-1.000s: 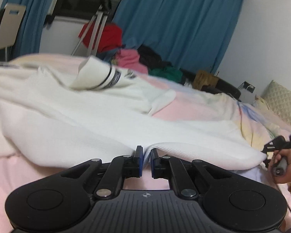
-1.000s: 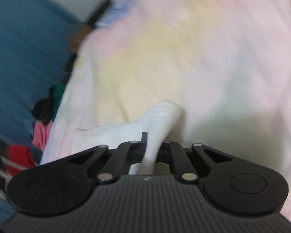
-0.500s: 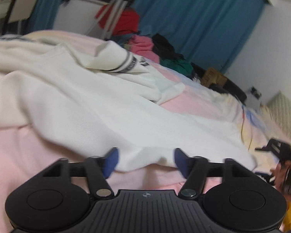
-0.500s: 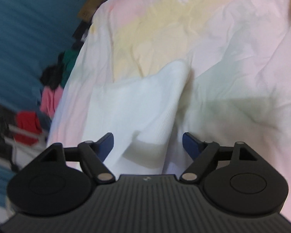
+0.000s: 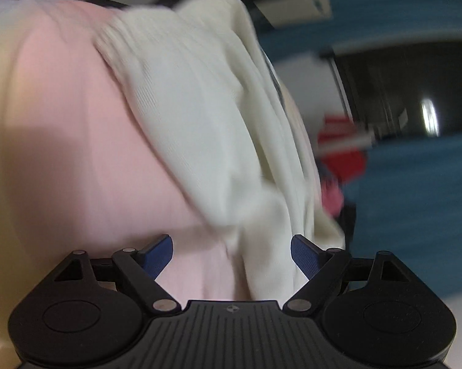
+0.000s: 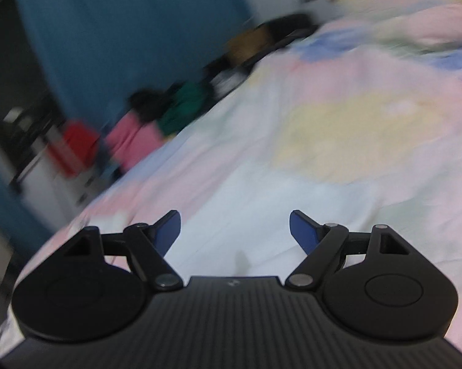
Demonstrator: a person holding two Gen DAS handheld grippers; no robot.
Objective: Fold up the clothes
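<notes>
Bedroom scene, both wrist views smeared by motion blur, so I log only what I can make out. On the left wrist view the picture is rolled hard over: a pastel bedsheet (image 5: 77,141), pink here, fills the ground ahead and to the left of the left gripper (image 5: 231,253), and the white garment (image 5: 206,117) runs from between the fingers up and away across the sheet. I read the left gripper's jaws as wide and still opening; the garment's near end lies in the gap, closer to the right pad, but I see neither blue pad pressing on it. Its ribbed knit shows near the middle; its far end dissolves into blur and its lower edge is cut off by the gripper body. Beyond the right finger I see blue curtains (image 5: 415,203), a dark window (image 5: 409,92) and a red smear I cannot identify. On the right wrist view the right gripper (image 6: 234,230) stands wide apart over the sheet with nothing between its pads; the garment is not in this view. Ahead and to its left lies a pile of clothes (image 6: 157,117), pink, green, black and red, with edges too blurred to separate. Past it hangs a blue curtain.
</notes>
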